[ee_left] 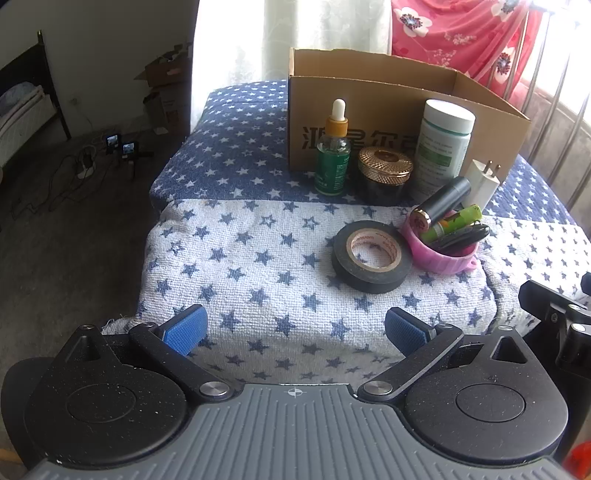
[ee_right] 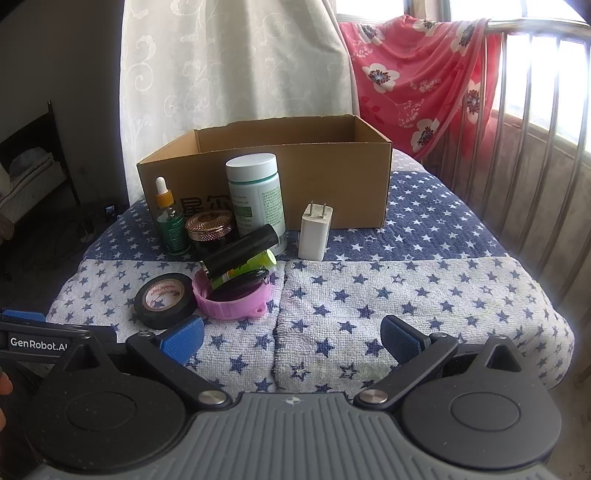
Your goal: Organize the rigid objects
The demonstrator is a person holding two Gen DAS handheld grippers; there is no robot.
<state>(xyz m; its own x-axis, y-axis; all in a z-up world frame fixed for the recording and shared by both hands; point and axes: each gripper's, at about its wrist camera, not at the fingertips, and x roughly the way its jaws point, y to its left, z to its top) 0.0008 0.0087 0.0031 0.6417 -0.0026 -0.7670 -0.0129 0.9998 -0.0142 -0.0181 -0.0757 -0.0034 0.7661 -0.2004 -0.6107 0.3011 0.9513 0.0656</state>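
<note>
Clutter sits in a tight cluster on a star-print towel [ee_right: 406,295], just in front of an open cardboard box [ee_right: 325,184] that stands upright at about 12 o'clock in the right wrist view. One dropper bottle [ee_right: 170,221], green with an orange collar and white bulb, stands at the cluster's 9 o'clock end. Beside it is one dark jar [ee_right: 210,230] with a ribbed copper lid, and behind that one tall white bottle [ee_right: 258,192] with a green label. One white plug [ee_right: 316,232] stands prongs-up at the 3 o'clock end, apart from the rest. Nearer the cameras lie one roll of black tape [ee_right: 164,301], flat, and one pink lid [ee_right: 236,299] touching it, turned up like a dish. The lid holds one black tube [ee_right: 240,254], one green tube [ee_right: 258,264] and a black oval item I cannot identify.

Both tongs are spread wide with nothing between the blue pads: the left gripper [ee_left: 295,330] and the right gripper [ee_right: 291,339] hover over the towel's near edge.

The towel is white with blue stars in front, blue with white stars behind. Beyond hang a white curtain [ee_right: 229,74] and a red flowered cloth [ee_right: 417,81] over a metal rail [ee_right: 539,27] at 2 o'clock. Dark floor with cables [ee_left: 74,166] lies at 9 o'clock in the left wrist view.
</note>
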